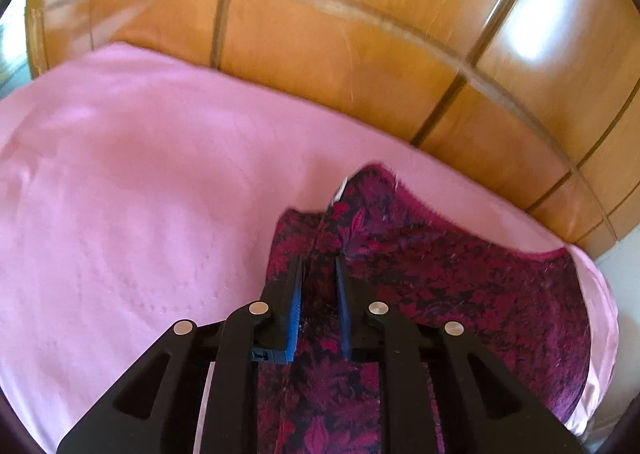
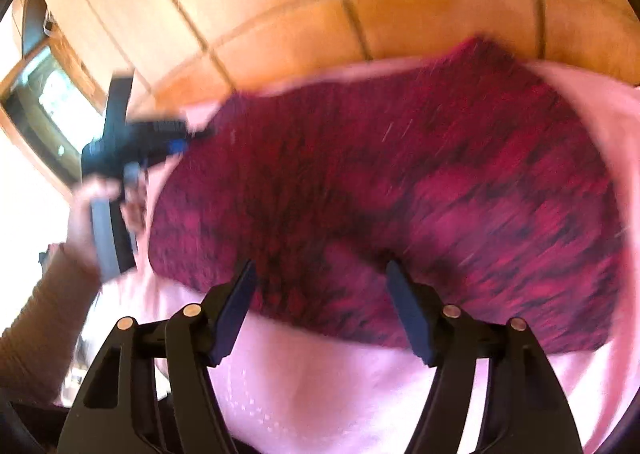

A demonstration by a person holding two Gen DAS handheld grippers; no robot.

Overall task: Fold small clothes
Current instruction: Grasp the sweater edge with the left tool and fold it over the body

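A small dark red and black patterned garment (image 1: 440,286) lies on a pink sheet (image 1: 140,193). In the left wrist view my left gripper (image 1: 318,260) is shut on a raised fold of the garment's left part, with cloth pinched between its blue pads. The right wrist view is blurred. There the garment (image 2: 380,193) spreads across the sheet (image 2: 340,386), and my right gripper (image 2: 320,266) hovers open over its near edge with nothing pinched. The left gripper (image 2: 192,135) shows at the garment's far left corner, held by a person's hand (image 2: 92,205).
A glossy wooden panelled board (image 1: 340,53) rises right behind the sheet. The sheet's edge drops off at the right (image 1: 600,334). A brown sleeve (image 2: 36,314) comes in from the left, and a bright window (image 2: 52,93) stands beyond it.
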